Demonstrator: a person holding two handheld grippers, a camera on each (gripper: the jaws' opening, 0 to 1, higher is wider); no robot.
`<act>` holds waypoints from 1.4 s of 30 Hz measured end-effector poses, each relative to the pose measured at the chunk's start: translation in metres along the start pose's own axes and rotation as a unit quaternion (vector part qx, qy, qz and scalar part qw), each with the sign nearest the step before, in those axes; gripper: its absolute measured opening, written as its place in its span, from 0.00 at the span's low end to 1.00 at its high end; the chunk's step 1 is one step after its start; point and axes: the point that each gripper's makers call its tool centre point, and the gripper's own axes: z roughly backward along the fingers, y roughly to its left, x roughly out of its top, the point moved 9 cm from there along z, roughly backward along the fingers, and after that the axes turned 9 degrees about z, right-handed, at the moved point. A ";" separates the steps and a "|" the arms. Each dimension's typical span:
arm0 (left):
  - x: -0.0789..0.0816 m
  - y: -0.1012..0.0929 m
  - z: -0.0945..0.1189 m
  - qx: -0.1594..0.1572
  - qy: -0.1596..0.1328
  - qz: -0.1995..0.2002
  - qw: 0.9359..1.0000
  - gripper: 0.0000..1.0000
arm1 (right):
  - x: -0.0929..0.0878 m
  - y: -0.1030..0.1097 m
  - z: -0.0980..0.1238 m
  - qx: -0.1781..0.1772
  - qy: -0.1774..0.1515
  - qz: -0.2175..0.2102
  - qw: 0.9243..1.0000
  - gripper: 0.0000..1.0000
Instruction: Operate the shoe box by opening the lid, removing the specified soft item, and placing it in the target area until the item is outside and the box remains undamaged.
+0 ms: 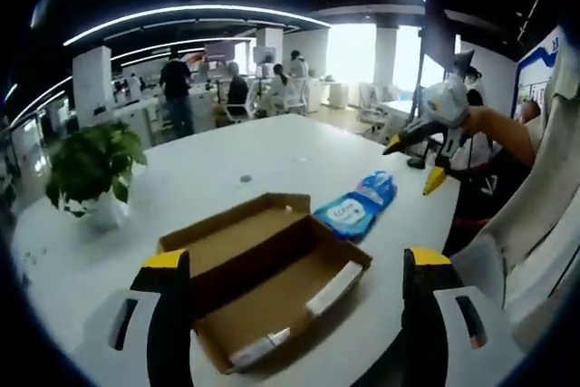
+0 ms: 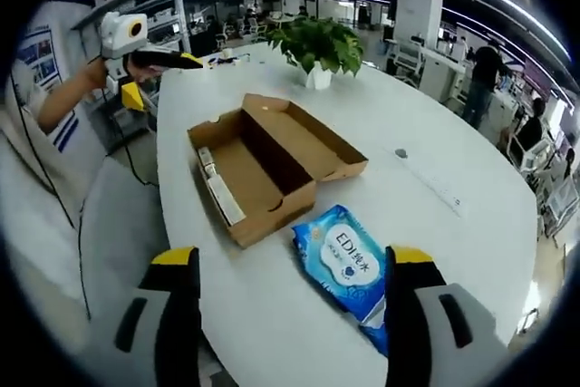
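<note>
The blue wipes pack (image 2: 344, 269) reads "EDI", followed by unclear, possibly Chinese, characters.

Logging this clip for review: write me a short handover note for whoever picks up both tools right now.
Left tool: open, holding nothing, raised over the near end of the shoe box.
Right tool: open, holding nothing, above the table edge near the blue wipes pack.
Shoe box: on the white table, lid folded back flat, interior looks empty apart from pale strips along one wall; no visible damage.
Wipes pack: lying flat on the table beside the box, apart from it.
Done: lid open, soft item out.
Left: no marked target area is visible, so confirm the pack's spot; otherwise withdraw.
</note>
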 end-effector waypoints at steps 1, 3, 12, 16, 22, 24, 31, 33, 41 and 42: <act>0.000 0.001 0.003 0.004 -0.004 0.000 1.000 1.00 | 0.002 0.001 -0.004 0.008 -0.002 0.006 1.000 0.77; -0.002 0.003 0.010 0.012 -0.012 0.003 1.000 1.00 | 0.007 0.002 -0.012 0.027 -0.010 0.028 0.999 0.75; -0.012 0.009 0.035 0.035 -0.017 -0.009 0.999 1.00 | 0.019 0.007 -0.046 0.094 -0.016 0.093 0.991 0.68; -0.016 0.010 0.043 0.035 -0.019 -0.005 0.999 1.00 | 0.023 0.007 -0.062 0.117 -0.013 0.119 0.986 0.64; -0.023 0.014 0.056 0.049 -0.022 -0.001 0.999 1.00 | 0.026 0.006 -0.083 0.143 -0.005 0.152 0.978 0.58; -0.024 0.015 0.059 0.055 -0.023 0.000 0.998 1.00 | 0.026 0.006 -0.089 0.149 0.000 0.156 0.976 0.56; -0.028 0.018 0.067 0.063 -0.023 0.004 0.998 1.00 | 0.030 0.010 -0.111 0.174 0.014 0.189 0.966 0.52; -0.030 0.019 0.069 0.067 -0.021 0.002 0.998 1.00 | 0.031 0.011 -0.118 0.179 0.019 0.198 0.964 0.52; -0.033 0.023 0.074 0.077 -0.027 0.009 0.997 1.00 | 0.033 0.014 -0.143 0.198 0.038 0.224 0.953 0.49; -0.034 0.023 0.075 0.078 -0.028 0.010 0.997 1.00 | 0.034 0.015 -0.145 0.201 0.041 0.226 0.952 0.49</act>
